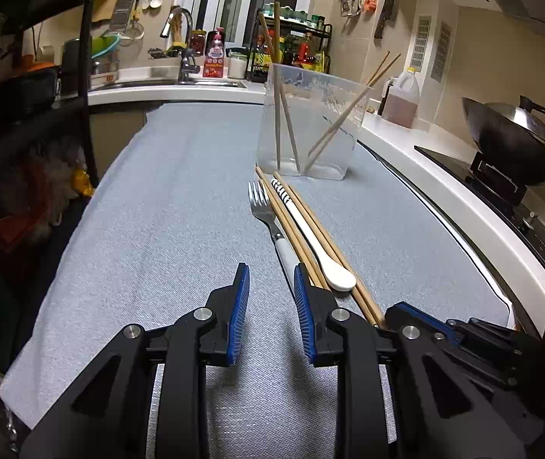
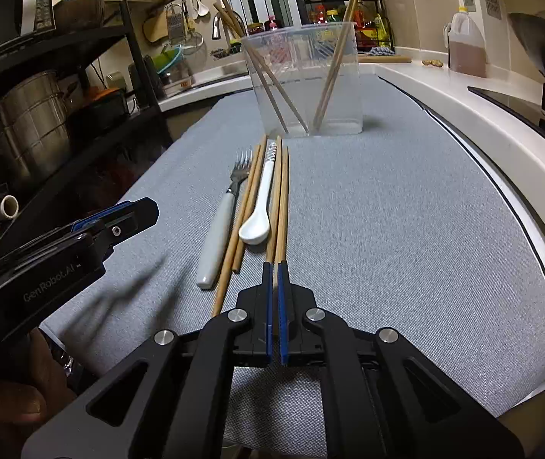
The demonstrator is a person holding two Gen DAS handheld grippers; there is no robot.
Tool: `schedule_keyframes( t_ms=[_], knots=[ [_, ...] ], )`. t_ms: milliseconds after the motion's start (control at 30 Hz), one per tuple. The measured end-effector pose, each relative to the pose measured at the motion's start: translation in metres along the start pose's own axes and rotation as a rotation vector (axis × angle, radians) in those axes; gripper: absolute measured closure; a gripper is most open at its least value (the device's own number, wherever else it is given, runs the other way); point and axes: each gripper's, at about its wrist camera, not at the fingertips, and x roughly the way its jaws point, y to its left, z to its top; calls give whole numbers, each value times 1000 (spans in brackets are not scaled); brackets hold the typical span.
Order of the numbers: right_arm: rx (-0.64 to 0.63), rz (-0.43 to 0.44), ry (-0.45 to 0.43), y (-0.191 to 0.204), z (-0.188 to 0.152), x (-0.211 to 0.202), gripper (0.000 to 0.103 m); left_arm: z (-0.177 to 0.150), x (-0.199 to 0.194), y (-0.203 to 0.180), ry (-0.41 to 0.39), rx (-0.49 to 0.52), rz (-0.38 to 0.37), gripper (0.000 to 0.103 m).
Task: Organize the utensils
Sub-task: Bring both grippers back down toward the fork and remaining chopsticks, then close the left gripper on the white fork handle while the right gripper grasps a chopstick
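Observation:
A clear plastic container [image 1: 310,122] [image 2: 303,76] stands on the grey mat with several wooden chopsticks leaning inside it. In front of it lie a fork with a white handle [image 1: 272,222] [image 2: 218,225], a white spoon [image 1: 318,244] [image 2: 262,206] and several loose chopsticks [image 2: 247,199]. My right gripper [image 2: 274,267] is shut on the near ends of a pair of chopsticks [image 2: 282,199] lying right of the spoon. My left gripper [image 1: 271,271] is open and empty, just left of the fork handle; it also shows in the right wrist view [image 2: 119,222].
The grey mat [image 1: 180,206] [image 2: 387,206] covers the counter. A black shelf rack [image 2: 62,76] with pots stands at the left. A sink [image 1: 173,80] is at the back. A wok [image 1: 509,134] on the stove and an oil jug [image 1: 402,103] are at the right.

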Motion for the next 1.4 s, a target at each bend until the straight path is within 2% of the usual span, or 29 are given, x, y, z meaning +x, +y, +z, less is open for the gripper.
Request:
schedule_keyframes(
  t_ms=[233,400,567,667,800,1000,1067,1100,1167,1233,1400],
  knots=[
    [6,-6,3,-2,-1,-1,98,-10,17,-7,47,-24,-58,79],
    [8,-7,2,-3,-3,-3,100,-15,30,-16,83,-16,-57,79],
    [6,-1,0,-5,-5,-5,99,-19,36,-27,109,32,-18,77],
    [0,1,0,-4,-6,-6,99,-20,36,-27,110,50,17,82],
    [5,3,-4,-5,-5,-6,101,-21,31,-19,101,28,48,84],
    [55,-112,-16,-20,-4,-8,103,-24,21,-9,92,11,86,85],
    [79,-111,-22,-28,-4,-9,102,-25,20,-11,89,20,93,85],
    [91,-109,-31,-31,-4,-11,98,-26,21,-12,87,24,96,85],
    [120,-71,-63,-35,-2,-16,98,-25,21,-12,83,24,99,85],
    [95,-32,-67,-30,0,-16,97,-25,21,-11,82,17,97,85],
    [46,9,-38,-14,-5,-10,97,-25,22,-11,78,17,95,85]
  ],
)
